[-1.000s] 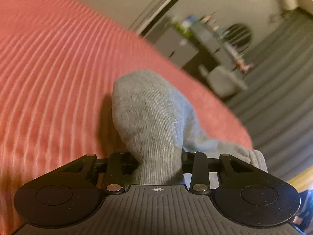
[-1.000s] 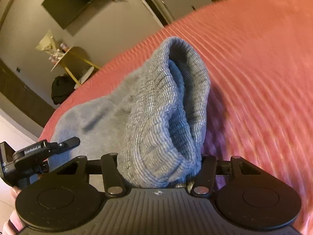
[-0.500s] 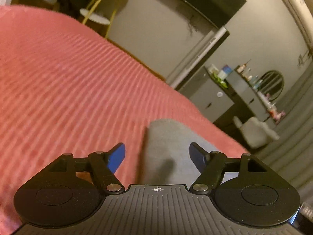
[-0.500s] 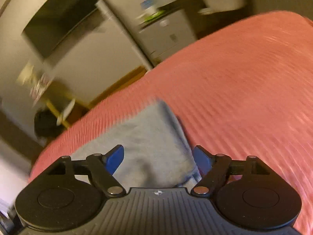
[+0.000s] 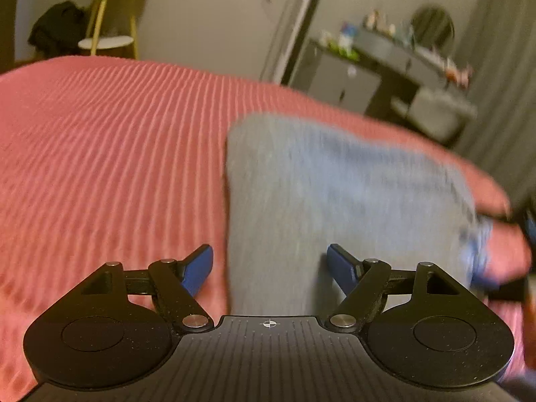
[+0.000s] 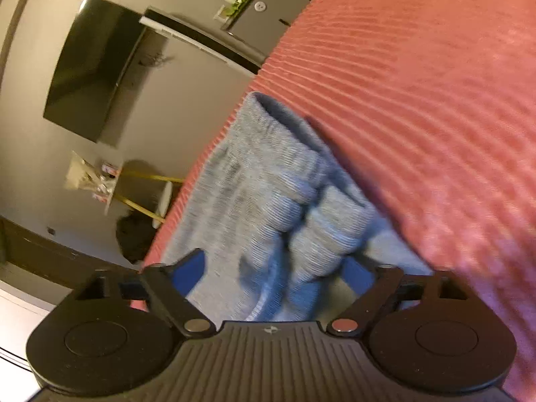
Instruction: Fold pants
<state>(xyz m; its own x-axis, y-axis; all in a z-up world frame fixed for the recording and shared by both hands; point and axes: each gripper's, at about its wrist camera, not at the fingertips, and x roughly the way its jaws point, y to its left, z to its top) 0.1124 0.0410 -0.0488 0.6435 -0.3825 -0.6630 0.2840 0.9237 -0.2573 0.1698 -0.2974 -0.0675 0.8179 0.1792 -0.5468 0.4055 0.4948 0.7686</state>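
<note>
grey knit pants [image 5: 335, 207] lie on the ribbed red bedspread [image 5: 100, 167], folded into a blurred block near the bed's far edge. a second ago we had both tools pinched on raised bunches of the fabric; half a second ago the fingers had already parted and the cloth lay lower. now our left gripper [image 5: 269, 264] stands spread wide, its blue fingertips [image 5: 199, 268] apart, with the left edge of the fabric running between them and nothing pinched. our right gripper [image 6: 273, 274] is also spread, blue pads on either side of a ribbed cuff or waistband fold [image 6: 321, 238] that bulges between them without being squeezed.

the right wrist view alone shows us the ribbed hems [image 6: 268, 124] stacked in layers, and a dark wall-mounted screen [image 6: 90, 67]. the left wrist view alone shows a dresser [image 5: 351, 77] with small items, a round mirror [image 5: 432, 30], and part of the other tool at the right edge.
</note>
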